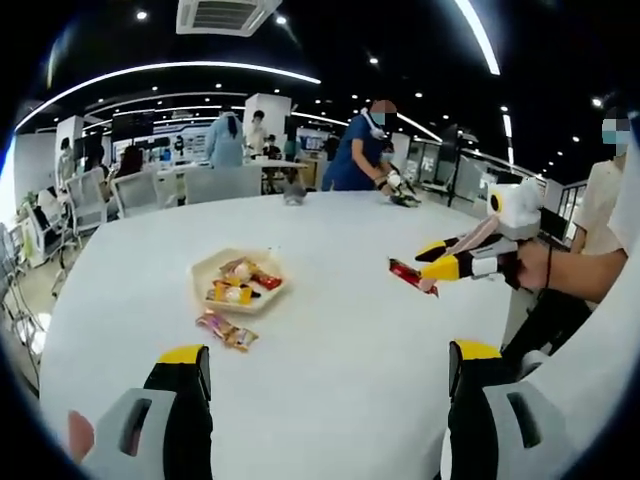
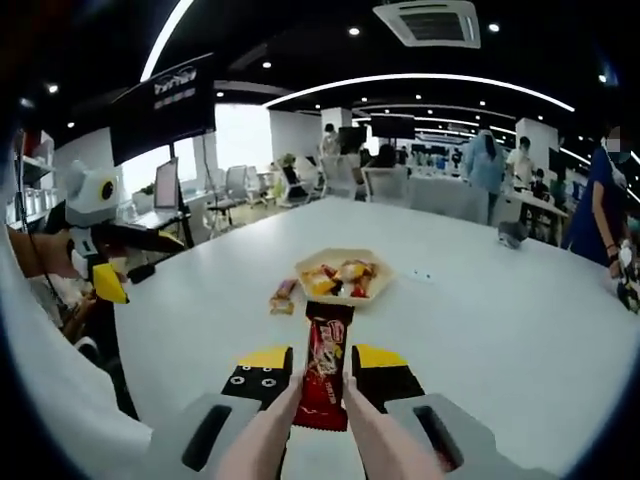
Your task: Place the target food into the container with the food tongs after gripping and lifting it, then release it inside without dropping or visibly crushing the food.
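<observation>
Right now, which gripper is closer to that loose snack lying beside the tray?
Left. The left gripper faces the loose snack from nearby; the right gripper, holding a red packet, is farther off.

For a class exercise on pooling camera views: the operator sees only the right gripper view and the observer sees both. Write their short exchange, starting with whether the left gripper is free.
Operator: My right gripper has its tongs clamped on a red packet. Is the left gripper free?
Observer: Yes. The left gripper view shows the left gripper open, with nothing between its jaws.
Operator: The packet seems almost at the tray. Is it?
Observer: Not yet. Seen from the side in the left gripper view, the packet is still well to one side of the tray, with a stretch of bare table between them.
</observation>
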A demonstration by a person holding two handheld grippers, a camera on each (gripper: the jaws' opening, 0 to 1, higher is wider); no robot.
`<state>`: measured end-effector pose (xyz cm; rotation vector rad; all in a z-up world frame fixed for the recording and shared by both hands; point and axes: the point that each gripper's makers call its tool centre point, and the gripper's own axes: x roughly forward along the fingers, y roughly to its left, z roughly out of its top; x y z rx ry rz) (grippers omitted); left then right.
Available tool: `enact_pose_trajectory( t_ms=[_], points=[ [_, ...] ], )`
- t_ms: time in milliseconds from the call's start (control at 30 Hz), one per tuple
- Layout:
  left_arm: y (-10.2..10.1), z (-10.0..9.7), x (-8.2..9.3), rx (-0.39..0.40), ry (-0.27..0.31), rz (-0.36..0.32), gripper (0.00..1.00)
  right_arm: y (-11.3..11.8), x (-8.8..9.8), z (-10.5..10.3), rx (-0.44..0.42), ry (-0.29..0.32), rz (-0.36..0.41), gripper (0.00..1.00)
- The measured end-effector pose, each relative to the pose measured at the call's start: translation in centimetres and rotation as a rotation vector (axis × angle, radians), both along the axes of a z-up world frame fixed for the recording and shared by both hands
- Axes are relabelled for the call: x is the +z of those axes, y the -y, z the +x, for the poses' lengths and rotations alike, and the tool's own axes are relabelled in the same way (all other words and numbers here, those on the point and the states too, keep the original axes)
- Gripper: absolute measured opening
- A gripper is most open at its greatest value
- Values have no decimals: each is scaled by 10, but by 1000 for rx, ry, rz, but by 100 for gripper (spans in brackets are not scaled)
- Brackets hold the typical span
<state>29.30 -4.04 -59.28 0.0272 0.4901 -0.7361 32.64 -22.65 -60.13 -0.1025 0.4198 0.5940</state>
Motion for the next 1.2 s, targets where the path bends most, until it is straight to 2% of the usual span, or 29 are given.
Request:
enact_pose_trajectory(
  t_ms=[467, 567, 667, 1000, 1200],
  points=[
    [-20, 11, 1, 86, -10, -44, 99, -27, 17, 74, 22, 25, -6, 22],
    [-28, 14, 1, 112, -16, -52, 99, -35, 20, 95, 33, 42, -39, 22],
    [-34, 15, 0, 129, -19, -54, 99, -44, 24, 114, 42, 48, -27, 22],
    [-60, 19, -2, 189, -37, -56, 99, -75, 25, 184, 48, 54, -43, 22],
    [-75, 26, -5, 219, -46, -60, 99, -94, 21, 217, 64, 55, -50, 22]
  ],
)
